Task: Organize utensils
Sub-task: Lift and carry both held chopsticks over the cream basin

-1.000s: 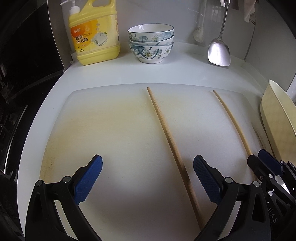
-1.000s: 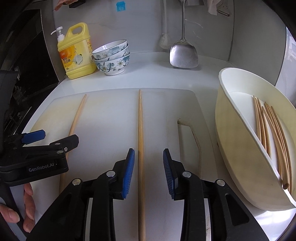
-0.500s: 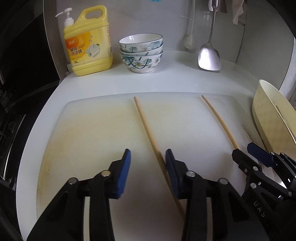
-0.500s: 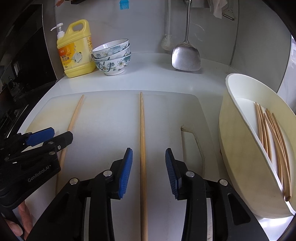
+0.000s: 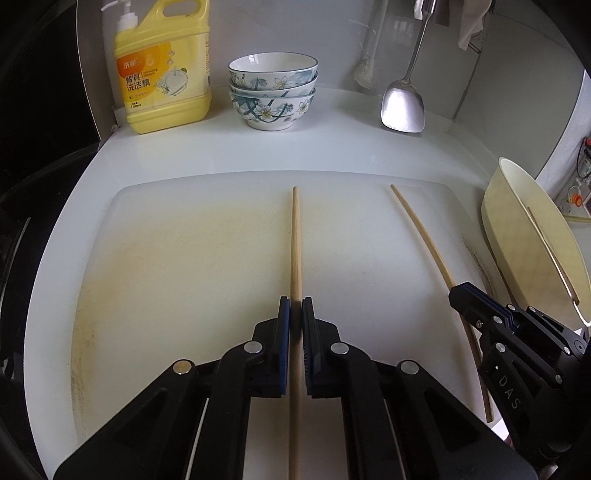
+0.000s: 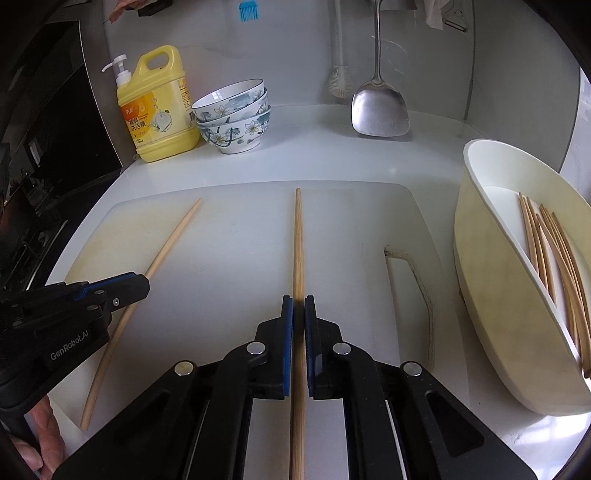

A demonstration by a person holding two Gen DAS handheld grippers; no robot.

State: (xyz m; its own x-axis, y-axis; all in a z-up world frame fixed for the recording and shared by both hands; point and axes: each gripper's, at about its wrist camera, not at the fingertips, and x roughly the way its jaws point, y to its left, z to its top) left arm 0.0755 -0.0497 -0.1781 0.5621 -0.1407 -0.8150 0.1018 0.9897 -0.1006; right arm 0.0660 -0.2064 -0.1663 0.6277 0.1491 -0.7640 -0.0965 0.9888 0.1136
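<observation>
Both grippers have just clamped down! The left gripper (image 5: 296,312) pinches the left chopstick (image 5: 295,240), which runs toward twelve o'clock on the cutting board (image 5: 166,258). The right gripper (image 6: 298,310) pinches the right chopstick (image 6: 297,240). At three o'clock on the worktop (image 6: 314,155), the cream tray (image 6: 491,288) holds more chopsticks (image 6: 546,251).

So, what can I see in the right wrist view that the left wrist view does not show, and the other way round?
Only the right wrist view: the bundle of wooden chopsticks inside the cream oval basket, and a blue brush on the wall.
Only the left wrist view: the yellowed stain across the white cutting board.
Both: the yellow detergent bottle, the stacked floral bowls, the steel spatula, and each gripper, left and right, shut on one wooden chopstick.
</observation>
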